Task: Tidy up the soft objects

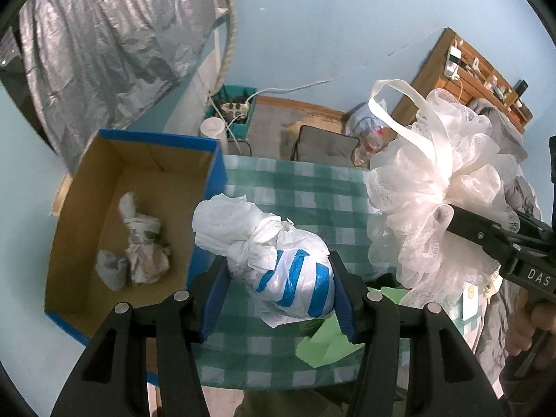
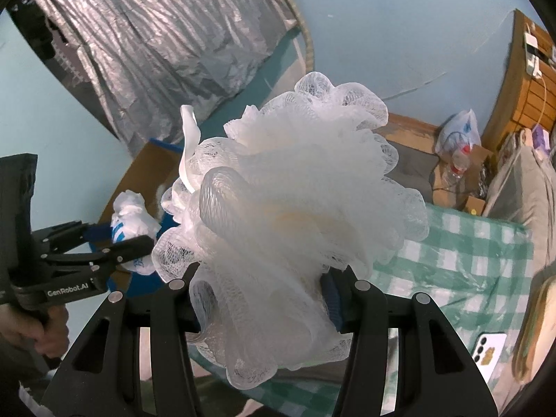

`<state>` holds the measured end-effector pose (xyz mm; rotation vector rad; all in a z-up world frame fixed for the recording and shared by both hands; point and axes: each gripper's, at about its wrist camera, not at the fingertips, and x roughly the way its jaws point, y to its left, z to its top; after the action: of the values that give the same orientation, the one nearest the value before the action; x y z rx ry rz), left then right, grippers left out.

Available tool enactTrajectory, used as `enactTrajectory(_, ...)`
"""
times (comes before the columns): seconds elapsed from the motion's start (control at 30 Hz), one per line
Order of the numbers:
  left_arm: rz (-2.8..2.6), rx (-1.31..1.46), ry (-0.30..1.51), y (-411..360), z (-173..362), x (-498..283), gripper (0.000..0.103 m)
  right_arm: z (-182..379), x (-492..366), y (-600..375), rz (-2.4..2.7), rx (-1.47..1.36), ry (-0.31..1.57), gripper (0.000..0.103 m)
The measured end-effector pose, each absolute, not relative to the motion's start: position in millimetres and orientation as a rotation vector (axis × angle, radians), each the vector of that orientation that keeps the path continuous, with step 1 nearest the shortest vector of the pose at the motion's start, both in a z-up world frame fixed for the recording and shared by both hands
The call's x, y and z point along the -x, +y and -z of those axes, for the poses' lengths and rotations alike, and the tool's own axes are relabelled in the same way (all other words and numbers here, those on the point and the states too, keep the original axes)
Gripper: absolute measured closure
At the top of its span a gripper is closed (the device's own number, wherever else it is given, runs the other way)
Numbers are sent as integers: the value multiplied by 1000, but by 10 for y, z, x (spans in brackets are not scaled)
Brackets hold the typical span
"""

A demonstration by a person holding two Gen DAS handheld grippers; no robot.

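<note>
the left tool grips a knotted white plastic bag with blue stripes between its blue pads, held above the green checked table. at ten o'clock from it stands an open cardboard box with blue sides, a crumpled grey-white cloth bundle on its floor. the right tool is clamped on a white mesh bath pouf, lifted over the table at two o'clock of the bag, its ribbon loop sticking up.
</note>
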<state>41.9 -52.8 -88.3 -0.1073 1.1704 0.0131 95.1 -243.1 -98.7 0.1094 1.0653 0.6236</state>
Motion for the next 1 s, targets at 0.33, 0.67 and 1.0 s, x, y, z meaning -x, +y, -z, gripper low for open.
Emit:
enactTrajectory(0.33,-69,131,1159,-107,822,-280,47,889,-922,-1979,-699,-92,1045,52)
enactTrajectory(0.67,-123,148,1143,284,748,-158,47,791,-910,-1509,-760,-74,1032,52)
enactTrajectory(1.0,-176,183,1136,658,734,-38,47,739,-914,-1036,-821,-44,1036,52)
